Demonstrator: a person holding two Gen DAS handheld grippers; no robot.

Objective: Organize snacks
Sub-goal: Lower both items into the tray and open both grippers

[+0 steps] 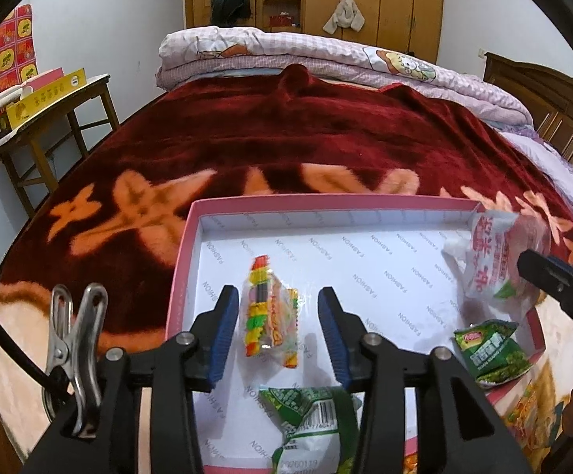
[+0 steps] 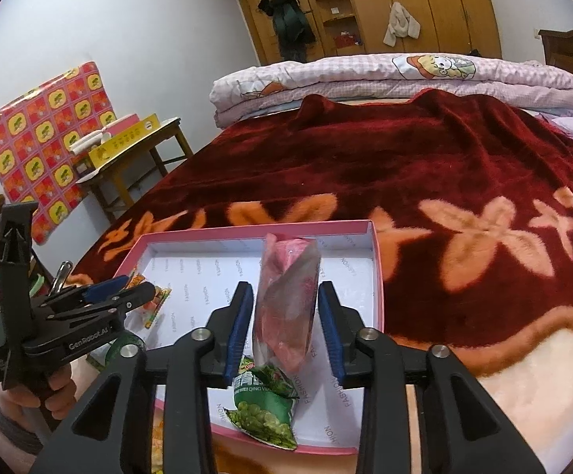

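The green pea packet [image 1: 310, 422] runs off the bottom edge; the yellow wrapper [image 1: 529, 414] beyond the box [image 1: 179, 260], possibly noodles, is half hidden

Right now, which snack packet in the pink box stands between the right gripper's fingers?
The pink see-through packet stands upright between the right gripper; the green pea packet lies flat and the rainbow-striped candy packet sits by the left gripper.
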